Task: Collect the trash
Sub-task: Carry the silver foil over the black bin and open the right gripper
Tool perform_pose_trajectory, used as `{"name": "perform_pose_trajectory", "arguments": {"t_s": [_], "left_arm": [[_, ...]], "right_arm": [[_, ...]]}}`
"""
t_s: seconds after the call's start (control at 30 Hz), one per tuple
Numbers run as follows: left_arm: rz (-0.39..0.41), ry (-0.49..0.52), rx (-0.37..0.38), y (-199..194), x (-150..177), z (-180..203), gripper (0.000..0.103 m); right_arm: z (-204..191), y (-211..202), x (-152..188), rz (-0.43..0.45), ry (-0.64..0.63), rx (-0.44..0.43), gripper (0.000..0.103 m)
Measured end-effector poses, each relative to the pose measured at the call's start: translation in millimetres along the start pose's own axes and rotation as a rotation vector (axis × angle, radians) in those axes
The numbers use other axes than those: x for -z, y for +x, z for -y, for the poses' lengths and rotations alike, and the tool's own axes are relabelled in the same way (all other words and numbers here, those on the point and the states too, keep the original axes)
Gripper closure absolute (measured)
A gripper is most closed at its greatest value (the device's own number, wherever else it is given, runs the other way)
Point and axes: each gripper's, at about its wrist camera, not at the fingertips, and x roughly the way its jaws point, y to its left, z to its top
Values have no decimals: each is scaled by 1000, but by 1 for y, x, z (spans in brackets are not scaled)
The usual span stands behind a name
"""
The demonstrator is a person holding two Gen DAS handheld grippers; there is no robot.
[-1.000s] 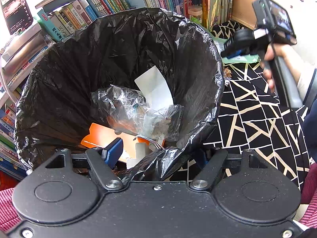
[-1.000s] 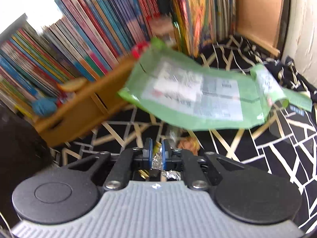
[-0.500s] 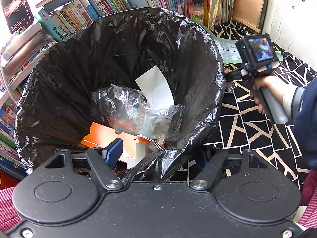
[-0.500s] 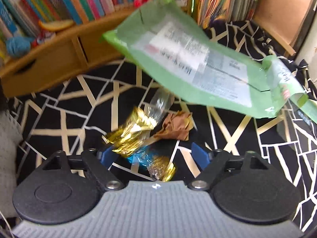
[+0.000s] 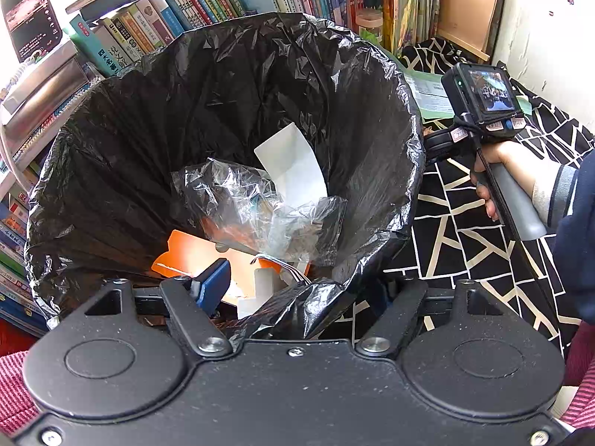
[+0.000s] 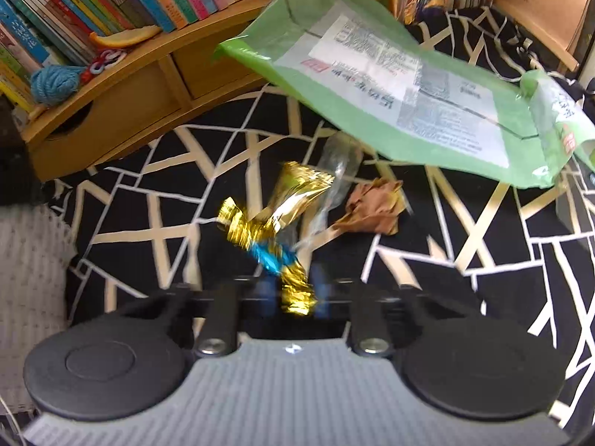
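Note:
A black trash bag (image 5: 223,111) gapes wide in the left wrist view, with clear plastic (image 5: 241,200), a white slip (image 5: 290,163) and orange card (image 5: 186,252) inside. My left gripper (image 5: 297,290) straddles its near rim; the blue left pad (image 5: 212,286) stands apart from the fold and the right pad is hidden. In the right wrist view a gold and blue foil wrapper (image 6: 293,200) lies on the black patterned cloth (image 6: 483,278). My right gripper (image 6: 293,290) is closing, its blurred pads against the wrapper's near end.
Crumpled brown paper (image 6: 375,208) and a clear wrapper (image 6: 338,171) lie just beyond the foil. A green mailer bag (image 6: 390,85) overhangs them. A wooden shelf unit (image 6: 130,93) and rows of books stand behind. A hand (image 5: 494,171) holds the right tool beside the bag.
My right gripper dropped toward the cloth, opened wide over the gold wrapper, then closed around its near end. The left gripper and the bag stayed still.

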Motion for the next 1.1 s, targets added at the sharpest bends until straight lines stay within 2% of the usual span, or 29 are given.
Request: {"name": "perform_pose_trajectory", "arguments": {"t_s": [0.23, 0.4, 0.53, 0.67, 0.83, 0.93, 1.0, 1.07, 1.1], "left_arm": [[0, 0, 0, 0, 1, 0, 30], [-1, 0, 0, 1, 0, 0, 30], [-2, -1, 0, 1, 0, -1, 30], [-1, 0, -2, 1, 1, -1, 30], [0, 2, -3, 1, 1, 0, 30], [1, 3, -3, 1, 1, 0, 30], [2, 3, -3, 0, 1, 0, 30], [2, 3, -3, 0, 1, 0, 30], [1, 4, -3, 0, 1, 0, 30]], "right_arm": [[-15, -41, -8, 54, 15, -20, 90], [-18, -99, -23, 152, 46, -72, 90], [-30, -159, -33, 275, 38, -214, 90], [-58, -204, -33, 362, -51, -380, 88], [-99, -226, -23, 377, -188, -549, 86], [-117, -225, -16, 368, -250, -575, 83], [-124, -222, -12, 362, -281, -569, 64], [-127, -218, -10, 345, -288, -564, 49], [-127, -214, -9, 335, -284, -565, 46]]}}
